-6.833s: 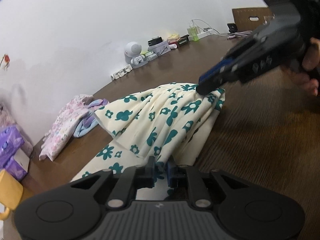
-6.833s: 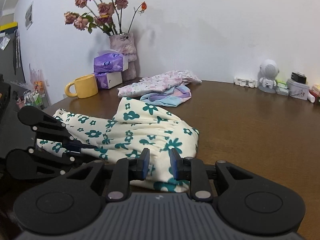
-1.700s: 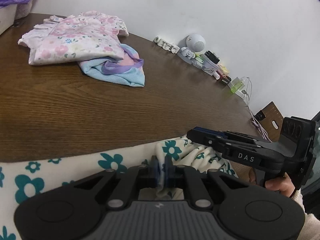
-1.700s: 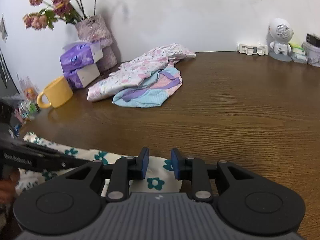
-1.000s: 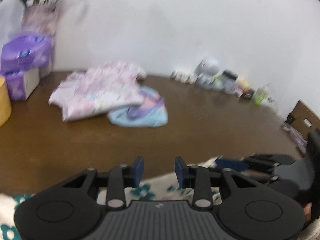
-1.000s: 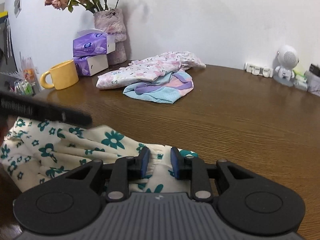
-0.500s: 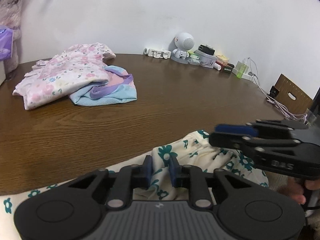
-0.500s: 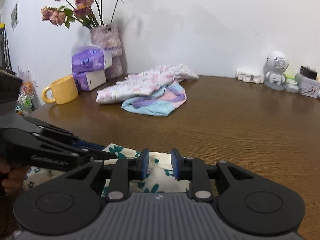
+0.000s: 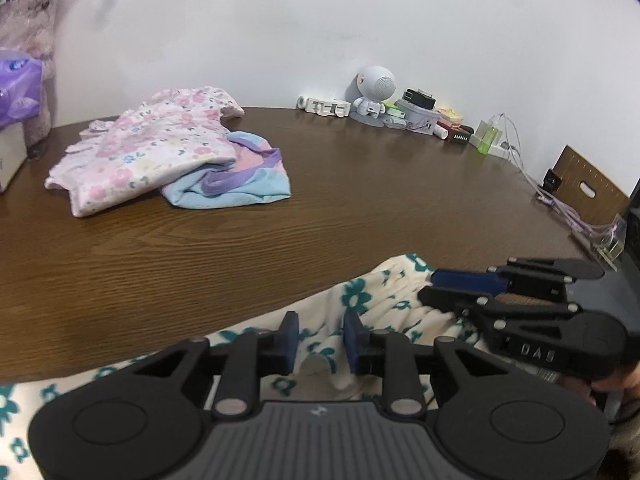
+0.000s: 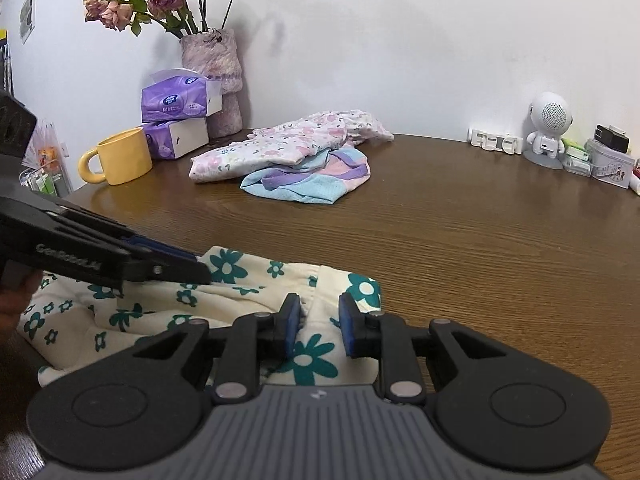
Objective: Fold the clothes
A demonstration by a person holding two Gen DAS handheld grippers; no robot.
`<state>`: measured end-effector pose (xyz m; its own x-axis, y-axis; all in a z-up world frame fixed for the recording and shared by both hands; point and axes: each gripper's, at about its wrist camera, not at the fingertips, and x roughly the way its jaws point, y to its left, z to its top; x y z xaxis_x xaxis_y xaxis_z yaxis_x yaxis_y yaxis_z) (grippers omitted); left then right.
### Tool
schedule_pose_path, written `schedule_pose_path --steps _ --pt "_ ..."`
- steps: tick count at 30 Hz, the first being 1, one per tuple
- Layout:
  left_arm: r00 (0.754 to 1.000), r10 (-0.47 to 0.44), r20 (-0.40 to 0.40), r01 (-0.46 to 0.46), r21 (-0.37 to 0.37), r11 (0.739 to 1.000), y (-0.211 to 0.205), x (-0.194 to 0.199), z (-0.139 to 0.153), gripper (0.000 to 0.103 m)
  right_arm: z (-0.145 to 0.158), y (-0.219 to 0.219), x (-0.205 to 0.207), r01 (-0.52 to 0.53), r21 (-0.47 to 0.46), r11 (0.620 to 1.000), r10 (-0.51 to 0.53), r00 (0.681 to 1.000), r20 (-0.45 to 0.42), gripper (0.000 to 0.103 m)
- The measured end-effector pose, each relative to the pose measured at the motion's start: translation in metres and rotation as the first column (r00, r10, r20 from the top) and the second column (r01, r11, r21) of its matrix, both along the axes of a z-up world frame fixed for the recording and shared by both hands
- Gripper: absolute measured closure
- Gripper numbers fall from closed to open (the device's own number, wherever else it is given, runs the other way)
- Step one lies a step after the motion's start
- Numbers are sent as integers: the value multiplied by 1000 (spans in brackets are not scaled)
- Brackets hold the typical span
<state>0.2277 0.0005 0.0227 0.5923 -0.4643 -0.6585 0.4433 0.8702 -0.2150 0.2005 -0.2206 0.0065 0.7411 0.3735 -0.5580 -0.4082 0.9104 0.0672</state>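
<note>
The cream garment with teal flowers [image 10: 224, 304] lies bunched at the 6 o'clock edge of the tabletop [image 10: 460, 232]. The left gripper [image 9: 318, 338] has just been opening; its jaws stand apart with a fold of cloth between them, unpinched. The right gripper [image 10: 318, 330] has just been closing and straddles the garment's edge, pads clear of it. Two other garments [image 9: 168, 152] lie at 11 o'clock.

Black plastic left gripper [image 9: 318, 338] and right gripper [image 10: 319, 330] — blue pads, silver screw heads, ribbed grey housing, white lettering along the side.
</note>
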Motion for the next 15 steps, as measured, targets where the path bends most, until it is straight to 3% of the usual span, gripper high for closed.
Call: schedule_pose_path --steps 4,7,9,11,15 --pt "999 37 6 -37 15 999 12 -6 2 81 0 1 -1 0 -10 1000 0 1000 6 82" --pt "992 108 59 -111 62 992 22 -12 9 87 0 2 -1 0 -17 1000 0 1000 9 82" --pt "990 122 66 -122 -2 993 33 -11 14 86 0 3 -1 -1 -21 1000 1 1000 11 82" --pt "993 107 43 -103 -77 992 37 -6 18 76 0 2 -1 -2 -21 1000 2 1000 11 82" --pt "999 31 -9 -32 -111 993 25 6 12 70 0 3 -1 -3 -22 1000 4 1000 12 81"
